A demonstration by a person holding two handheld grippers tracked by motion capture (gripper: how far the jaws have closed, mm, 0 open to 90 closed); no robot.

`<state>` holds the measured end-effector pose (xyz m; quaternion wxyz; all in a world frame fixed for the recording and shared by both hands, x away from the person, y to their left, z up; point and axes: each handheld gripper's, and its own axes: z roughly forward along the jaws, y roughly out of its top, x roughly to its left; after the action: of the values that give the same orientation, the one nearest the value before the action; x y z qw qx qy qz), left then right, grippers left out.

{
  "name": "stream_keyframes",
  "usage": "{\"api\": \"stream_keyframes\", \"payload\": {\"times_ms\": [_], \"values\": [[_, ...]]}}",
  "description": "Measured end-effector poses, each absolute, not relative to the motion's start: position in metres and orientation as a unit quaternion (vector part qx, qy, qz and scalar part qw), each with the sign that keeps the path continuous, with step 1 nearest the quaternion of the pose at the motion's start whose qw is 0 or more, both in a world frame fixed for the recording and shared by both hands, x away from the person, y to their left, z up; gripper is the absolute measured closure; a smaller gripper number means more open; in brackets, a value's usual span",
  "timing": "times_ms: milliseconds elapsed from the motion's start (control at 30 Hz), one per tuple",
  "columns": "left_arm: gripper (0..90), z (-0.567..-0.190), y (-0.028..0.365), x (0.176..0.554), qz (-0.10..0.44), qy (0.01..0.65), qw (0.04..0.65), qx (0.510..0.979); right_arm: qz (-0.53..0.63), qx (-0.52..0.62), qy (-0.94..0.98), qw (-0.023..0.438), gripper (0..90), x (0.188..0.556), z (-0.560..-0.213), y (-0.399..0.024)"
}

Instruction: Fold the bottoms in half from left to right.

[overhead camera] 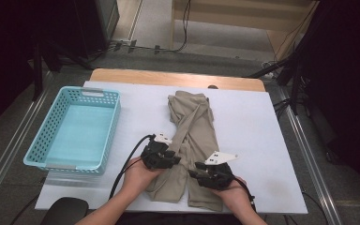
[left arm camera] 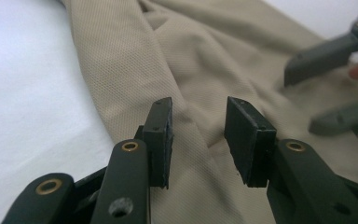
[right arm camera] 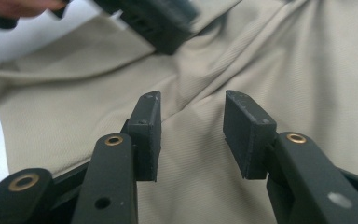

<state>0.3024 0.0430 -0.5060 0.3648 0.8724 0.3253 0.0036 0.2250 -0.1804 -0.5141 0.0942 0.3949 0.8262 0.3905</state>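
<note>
A beige garment (overhead camera: 192,126) lies crumpled lengthwise on the white-covered table (overhead camera: 253,122), its long parts crossing near the middle. My left gripper (overhead camera: 170,158) hovers low over the garment's near left part. In the left gripper view its jaws stand apart over a fold of the beige cloth (left arm camera: 205,56), and my left gripper (left arm camera: 199,122) is open with the pads clear of the fabric. My right gripper (overhead camera: 196,174) sits over the near right part. It is open too (right arm camera: 192,116), just above smooth cloth (right arm camera: 284,60). Each gripper view shows the other gripper close by.
A teal plastic basket (overhead camera: 91,91) with nothing in it stands at the table's left side. A bare wooden edge (overhead camera: 178,77) runs along the far side. Cables and stands lie on the floor beyond. White cover stretches to the right of the garment.
</note>
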Motion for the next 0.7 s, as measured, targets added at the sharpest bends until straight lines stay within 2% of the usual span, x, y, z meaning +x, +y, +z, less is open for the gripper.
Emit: {"api": "stream_keyframes", "payload": {"times_ms": [200, 300, 367, 433, 500, 600, 700], "values": [[84.3, -0.511, 0.045, 0.311, 0.013, 0.334, 0.361, 0.871, 0.384, 0.385, 0.833, 0.101, 56.2, 0.225, -0.525, -0.175], [89.8, -0.509, 0.052, 0.317, -0.018, 0.354, 0.368, 0.86, 0.377, 0.387, 0.835, 0.101, 61.1, 0.225, -0.524, -0.174], [89.9, -0.505, 0.053, 0.317, -0.021, 0.356, 0.375, 0.856, 0.378, 0.388, 0.834, 0.11, 67.1, 0.224, -0.525, -0.174], [89.2, -0.504, 0.053, 0.316, -0.022, 0.356, 0.378, 0.854, 0.38, 0.388, 0.832, 0.112, 68.5, 0.224, -0.526, -0.174], [78.9, -0.502, 0.047, 0.313, -0.009, 0.346, 0.388, 0.854, 0.38, 0.389, 0.831, 0.116, 72.3, 0.224, -0.527, -0.172], [68.9, -0.504, 0.039, 0.316, 0.021, 0.338, 0.381, 0.86, 0.376, 0.389, 0.833, 0.12, 75.3, 0.223, -0.526, -0.169], [65.5, -0.508, 0.034, 0.323, 0.027, 0.342, 0.378, 0.86, 0.376, 0.397, 0.83, 0.113, 77.4, 0.224, -0.525, -0.168]]}}
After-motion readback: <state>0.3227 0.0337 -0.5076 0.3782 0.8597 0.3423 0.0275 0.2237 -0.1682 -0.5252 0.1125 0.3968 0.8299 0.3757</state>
